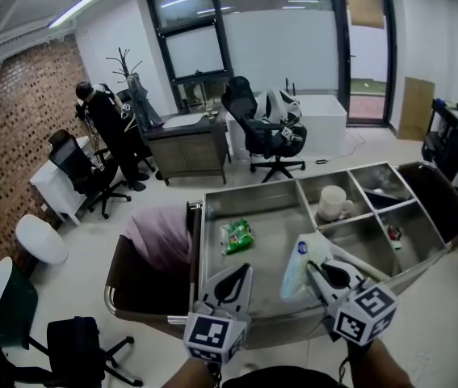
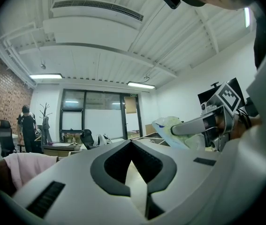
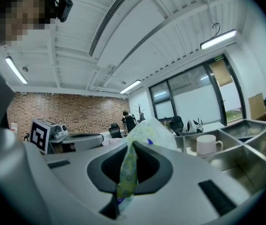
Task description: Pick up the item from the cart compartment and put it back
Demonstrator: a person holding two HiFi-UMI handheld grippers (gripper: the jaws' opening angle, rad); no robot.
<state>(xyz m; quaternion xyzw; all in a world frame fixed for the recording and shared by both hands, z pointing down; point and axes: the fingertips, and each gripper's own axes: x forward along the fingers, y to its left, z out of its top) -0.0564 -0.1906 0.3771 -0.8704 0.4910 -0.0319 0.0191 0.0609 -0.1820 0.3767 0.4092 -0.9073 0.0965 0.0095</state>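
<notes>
While the right gripper (image 1: 311,267) clamps a pale packet (image 1: 294,272) over the cart (image 1: 249,192), the left gripper (image 1: 246,270) sits alongside, jaws closed & empty.

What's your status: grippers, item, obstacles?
Right gripper shut on packet, over cart's big compartment. Left gripper shut, empty. Green bag in same compartment, apart.

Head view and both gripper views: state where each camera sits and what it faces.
Head view: head-mounted, looking down at the cart; left tongs, right tongs show.
Left gripper view: on shut left tongs, facing the windows; right tongs show.
Right gripper view: on right tongs gripping the packet, facing the mug.
All share the packet.
</notes>
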